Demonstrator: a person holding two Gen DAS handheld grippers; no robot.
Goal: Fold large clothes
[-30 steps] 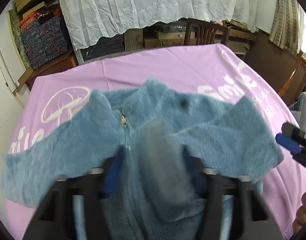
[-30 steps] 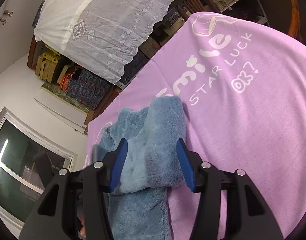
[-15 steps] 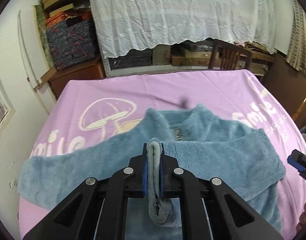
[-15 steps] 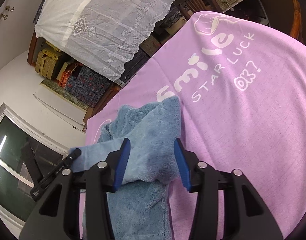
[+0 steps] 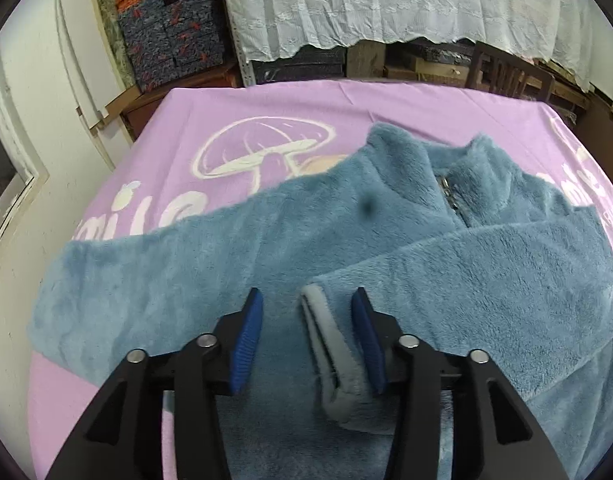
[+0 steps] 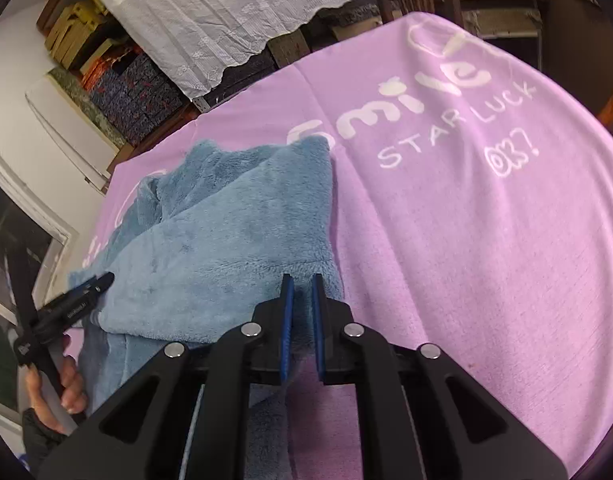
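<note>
A blue fleece jacket (image 5: 386, 240) lies front up on the purple tablecloth (image 5: 266, 104), its zip (image 5: 448, 196) towards the far side. One sleeve is folded across the chest, and its grey-lined cuff (image 5: 326, 344) lies between the fingers of my left gripper (image 5: 306, 296). Those jaws are opening and the pads do not press on the cuff. The other sleeve stretches out to the left. In the right wrist view my right gripper (image 6: 302, 282) is shut on the near edge of the jacket (image 6: 234, 232) at the shoulder fold. The left gripper (image 6: 94, 288) shows at the far left, held by a hand (image 6: 62, 392).
The tablecloth (image 6: 466, 240) carries white print and drops off at its edges. Behind the table stand a wooden chair (image 5: 506, 72), shelves under a white lace cloth (image 5: 386, 0) and patterned boxes (image 5: 166, 40). A white wall runs close along the left side.
My left gripper carried the sleeve cuff across the jacket, laid it down and opened off it. My right gripper, open around the shoulder fold before, has closed on its edge.
</note>
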